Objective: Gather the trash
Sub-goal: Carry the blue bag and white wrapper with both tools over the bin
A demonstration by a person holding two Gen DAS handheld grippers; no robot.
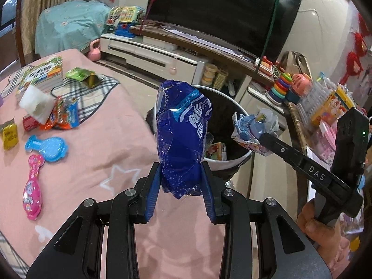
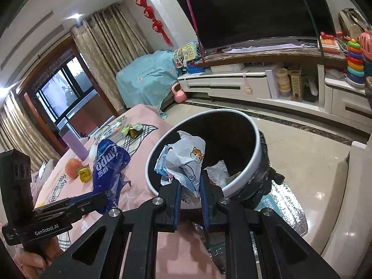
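The left gripper (image 1: 181, 181) is clamped on a crumpled blue tissue-pack wrapper (image 1: 183, 134), held over the pink bedspread (image 1: 104, 158). The right gripper (image 2: 189, 193) pinches a crumpled white cartoon-print wrapper (image 2: 186, 158) above the white-rimmed trash bin (image 2: 253, 162). Beyond, more wrappers (image 1: 62, 114) lie on the bedspread.

Dark television (image 1: 223, 9), white TV cabinet (image 2: 232, 84), pink kettlebell (image 1: 94, 51), ring-stacking toy (image 2: 355, 62), curtains (image 2: 104, 53)

Indoor light is even and moderately bright. Ceiling lamps glare as white spots on the dark television screen (image 1: 223, 11) and the glossy floor (image 2: 302, 134). Daylight enters the window (image 2: 60, 88). Fisheye bending curves the edges, with black corners. Focus is sharp throughout.
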